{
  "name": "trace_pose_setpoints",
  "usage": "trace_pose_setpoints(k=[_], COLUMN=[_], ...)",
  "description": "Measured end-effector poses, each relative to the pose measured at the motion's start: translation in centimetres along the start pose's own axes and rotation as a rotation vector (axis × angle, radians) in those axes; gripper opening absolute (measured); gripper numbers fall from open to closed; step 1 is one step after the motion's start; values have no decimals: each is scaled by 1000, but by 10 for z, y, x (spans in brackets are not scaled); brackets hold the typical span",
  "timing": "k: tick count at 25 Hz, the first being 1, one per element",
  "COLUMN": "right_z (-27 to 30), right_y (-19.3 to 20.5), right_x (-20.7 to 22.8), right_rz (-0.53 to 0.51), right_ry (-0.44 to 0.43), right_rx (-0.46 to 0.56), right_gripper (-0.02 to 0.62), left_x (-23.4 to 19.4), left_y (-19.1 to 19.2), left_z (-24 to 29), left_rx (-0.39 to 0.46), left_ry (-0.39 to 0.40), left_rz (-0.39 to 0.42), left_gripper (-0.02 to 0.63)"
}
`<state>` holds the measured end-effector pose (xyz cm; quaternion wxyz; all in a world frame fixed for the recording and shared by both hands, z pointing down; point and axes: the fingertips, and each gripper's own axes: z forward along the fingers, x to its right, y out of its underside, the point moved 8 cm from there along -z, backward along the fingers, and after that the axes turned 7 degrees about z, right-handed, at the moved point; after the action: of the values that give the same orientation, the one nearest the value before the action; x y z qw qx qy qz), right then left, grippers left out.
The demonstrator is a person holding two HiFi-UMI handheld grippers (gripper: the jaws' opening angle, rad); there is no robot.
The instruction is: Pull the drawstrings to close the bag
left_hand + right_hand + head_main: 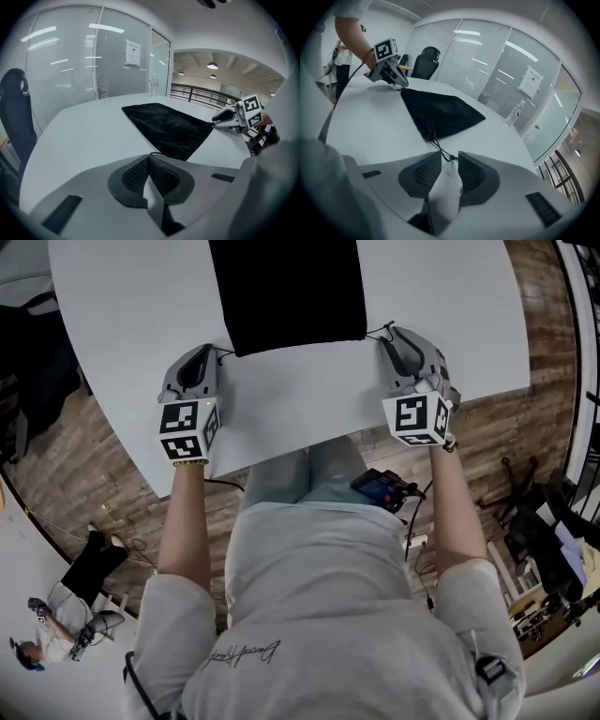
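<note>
Two grippers, one bag on my feed. Head view: bag (286,292) flat on table (122,315), between left gripper (214,352) and right gripper (388,334). Left gripper view: jaws clenched on left cord (161,155). Right gripper view: jaws apart, released; knotted right cord (440,149) lies between them.

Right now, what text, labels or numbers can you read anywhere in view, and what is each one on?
No text is clear enough to quote.
cursive script on the person's shirt back: too distorted to read.
sheet on the glass wall: print too small to read.
bottle on the table: label too small to read.
marker cubes: square patterns only, no letters.
</note>
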<state>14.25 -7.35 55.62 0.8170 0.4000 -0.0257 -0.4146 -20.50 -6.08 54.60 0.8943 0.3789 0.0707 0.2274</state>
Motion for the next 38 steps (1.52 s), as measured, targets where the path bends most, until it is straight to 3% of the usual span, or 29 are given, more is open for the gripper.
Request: trace_pose_setpoints(k=[9, 16, 20, 27, 33, 38], right_z=[12, 22, 28, 23, 15, 4], right_y=[-14, -16, -19, -21, -19, -23], right_x=[8, 16, 17, 25, 27, 30], right_rz=[33, 119, 168, 289, 363, 385], right_ry=[-25, 24, 8, 0, 14, 13], right_rx=[66, 28, 7, 21, 21, 24], right_gripper=[65, 51, 28, 25, 25, 25], left_x=[0, 0, 1, 0, 8, 13], left_y=[0, 1, 3, 3, 1, -9], left_z=[-3, -4, -3, -6, -12, -17], left_rx=[4, 16, 21, 53, 64, 95], left_ry=[-7, -12, -10, -25, -75, -71], left_rz=[-10, -34, -55, -108, -61, -89], left_gripper=[14, 14, 14, 14, 12, 12])
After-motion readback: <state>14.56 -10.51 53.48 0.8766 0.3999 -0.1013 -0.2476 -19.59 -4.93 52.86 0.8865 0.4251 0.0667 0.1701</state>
